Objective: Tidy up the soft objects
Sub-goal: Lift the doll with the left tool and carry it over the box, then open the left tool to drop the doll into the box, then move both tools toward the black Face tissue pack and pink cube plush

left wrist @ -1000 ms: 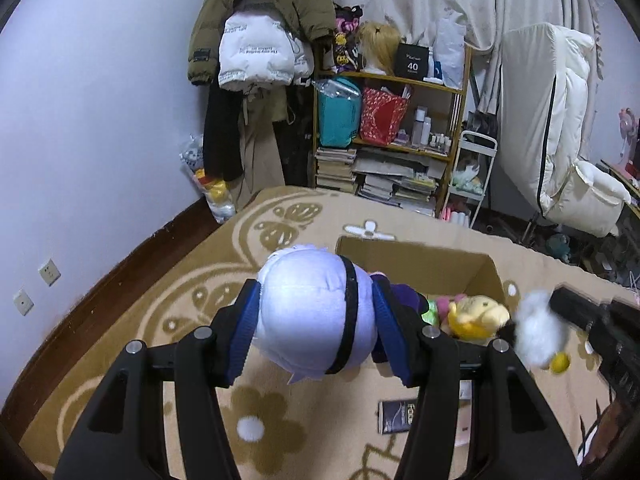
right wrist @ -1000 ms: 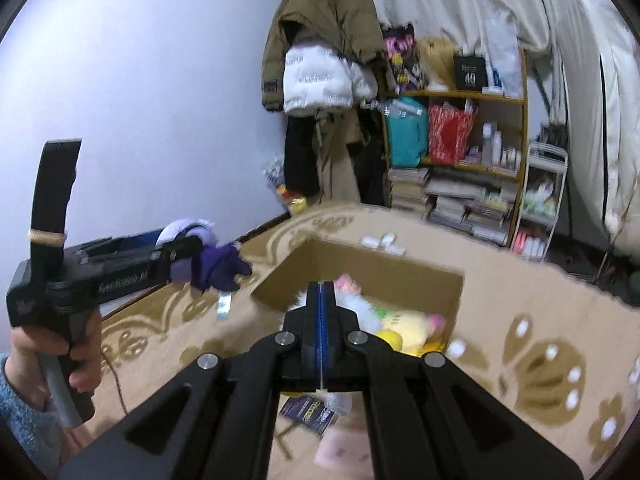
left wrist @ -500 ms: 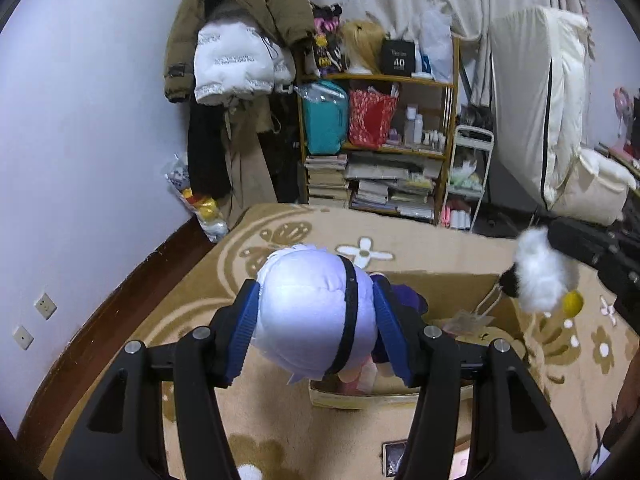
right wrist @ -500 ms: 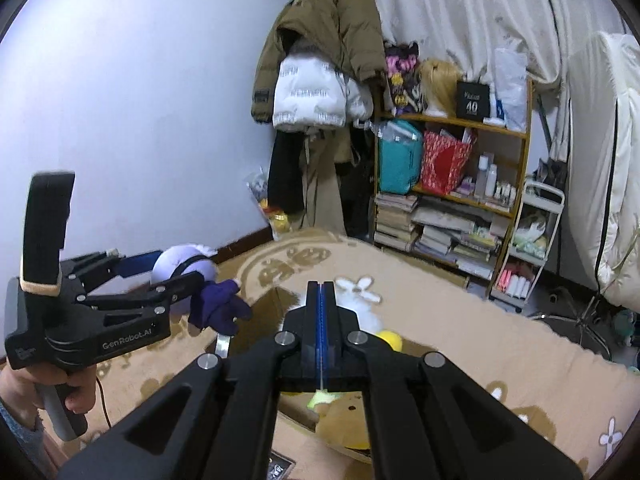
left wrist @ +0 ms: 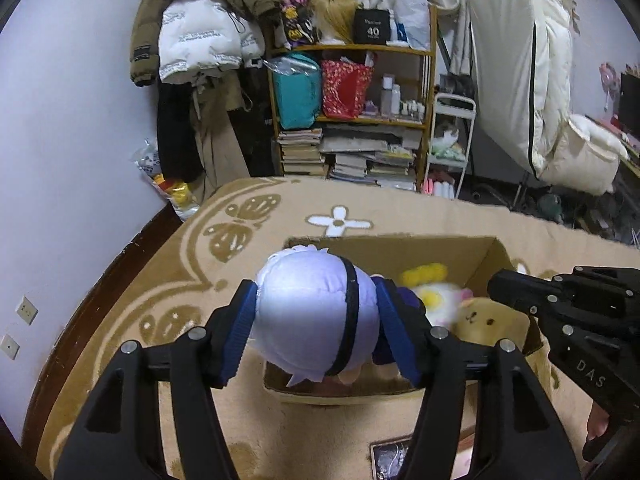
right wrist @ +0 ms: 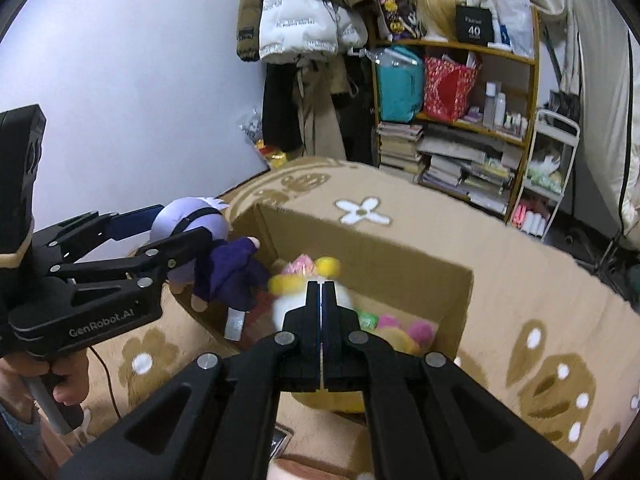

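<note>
A plush doll [left wrist: 316,320] with a pale lilac head, a black band and a purple body [right wrist: 232,272] hangs between the blue pads of my left gripper [left wrist: 316,292]. The jaws are opening, but the pads still touch the head. The doll is over the near left corner of an open cardboard box [left wrist: 400,240]. My right gripper [right wrist: 320,286] is shut. A blurred white fluffy toy [right wrist: 312,300] with yellow bits dangles just past its tips, over the inside of the box [right wrist: 360,248]. In the left wrist view the right gripper [left wrist: 494,284] reaches in from the right.
A yellow bear plush [left wrist: 484,320] and pink and green toys [right wrist: 400,324] lie in the box. The box stands on a tan flowered rug [left wrist: 180,280]. Behind are a cluttered bookshelf [left wrist: 352,120], hanging coats [left wrist: 200,40] and a white folded duvet [left wrist: 520,60]. A dark card [left wrist: 392,456] lies on the rug.
Both grippers have come forward and down toward the box. The doll now hangs over the box's near corner, and the white toy has swung from beside the box to over its inside.
</note>
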The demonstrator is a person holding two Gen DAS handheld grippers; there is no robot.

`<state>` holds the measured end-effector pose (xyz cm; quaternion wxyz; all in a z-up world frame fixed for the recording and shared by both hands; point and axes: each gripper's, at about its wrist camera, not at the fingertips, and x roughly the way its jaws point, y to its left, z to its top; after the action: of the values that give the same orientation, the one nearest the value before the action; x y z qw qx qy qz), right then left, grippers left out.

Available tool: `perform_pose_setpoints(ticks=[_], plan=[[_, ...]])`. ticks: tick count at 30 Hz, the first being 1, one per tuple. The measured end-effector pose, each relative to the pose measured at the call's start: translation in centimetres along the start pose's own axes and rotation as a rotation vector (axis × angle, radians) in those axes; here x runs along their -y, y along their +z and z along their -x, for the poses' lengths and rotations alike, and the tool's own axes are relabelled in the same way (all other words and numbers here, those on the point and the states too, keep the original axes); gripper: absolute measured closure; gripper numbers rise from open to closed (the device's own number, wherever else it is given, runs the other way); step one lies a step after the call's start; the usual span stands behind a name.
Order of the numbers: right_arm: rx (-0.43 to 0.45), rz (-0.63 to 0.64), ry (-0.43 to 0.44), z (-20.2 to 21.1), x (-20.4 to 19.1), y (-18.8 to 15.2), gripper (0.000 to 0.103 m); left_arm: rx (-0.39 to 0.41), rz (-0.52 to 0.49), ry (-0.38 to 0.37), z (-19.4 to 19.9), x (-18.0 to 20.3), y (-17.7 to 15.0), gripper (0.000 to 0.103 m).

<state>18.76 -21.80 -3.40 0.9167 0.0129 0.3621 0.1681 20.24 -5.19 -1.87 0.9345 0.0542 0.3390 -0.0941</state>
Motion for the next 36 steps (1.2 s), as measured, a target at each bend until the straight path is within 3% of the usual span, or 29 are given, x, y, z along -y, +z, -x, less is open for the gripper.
perform_pose_setpoints(ticks=[5, 6, 7, 9, 12, 13, 15, 19, 25, 30, 36], plan=[[-0.025, -0.013, 0.001, -0.2, 0.3, -0.8, 0.092, -0.026, 0.027, 0.043, -0.1, 0.2, -0.6, 0.040], [-0.025, -0.015, -0.001, -0.1, 0.3, -0.9, 0.083, -0.019, 0.025, 0.047, 0.0, 0.3, -0.7, 0.033], [-0.027, -0.018, -0.004, 0.1, 0.3, -1.0, 0.063, -0.018, 0.026, 0.047, 0.2, 0.2, -0.8, 0.025], [-0.020, -0.026, -0.011, 0.7, 0.4, -1.2, 0.037, -0.012, 0.040, 0.037, 0.6, 0.0, -0.8, 0.021], [-0.003, -0.035, -0.027, 1.5, 0.4, -1.5, 0.030, -0.027, 0.063, 0.029, 0.9, -0.5, -0.8, 0.015], [-0.006, -0.039, -0.031, 1.7, 0.4, -1.5, 0.021, -0.032, 0.065, 0.031, 1.0, -0.6, -0.7, 0.008], [-0.002, -0.054, -0.032, 2.1, 0.5, -1.6, 0.008, -0.027, 0.072, 0.044, 1.6, -0.9, -0.8, 0.005], [0.005, -0.055, -0.036, 3.3, 0.1, -1.7, 0.000, -0.019, 0.073, 0.038, 2.8, -1.2, -1.0, 0.002], [0.006, -0.026, -0.044, 4.9, -0.9, -2.1, 0.000, -0.029, 0.122, 0.021, 4.3, -2.1, -1.6, 0.002], [0.002, -0.018, -0.048, 6.5, -1.8, -3.1, 0.000, -0.058, 0.103, 0.068, 5.7, -2.3, -2.2, 0.002], [-0.024, -0.032, -0.050, 7.7, -2.4, -4.8, 0.000, -0.083, 0.108, 0.056, 7.7, -2.7, -3.3, 0.002]])
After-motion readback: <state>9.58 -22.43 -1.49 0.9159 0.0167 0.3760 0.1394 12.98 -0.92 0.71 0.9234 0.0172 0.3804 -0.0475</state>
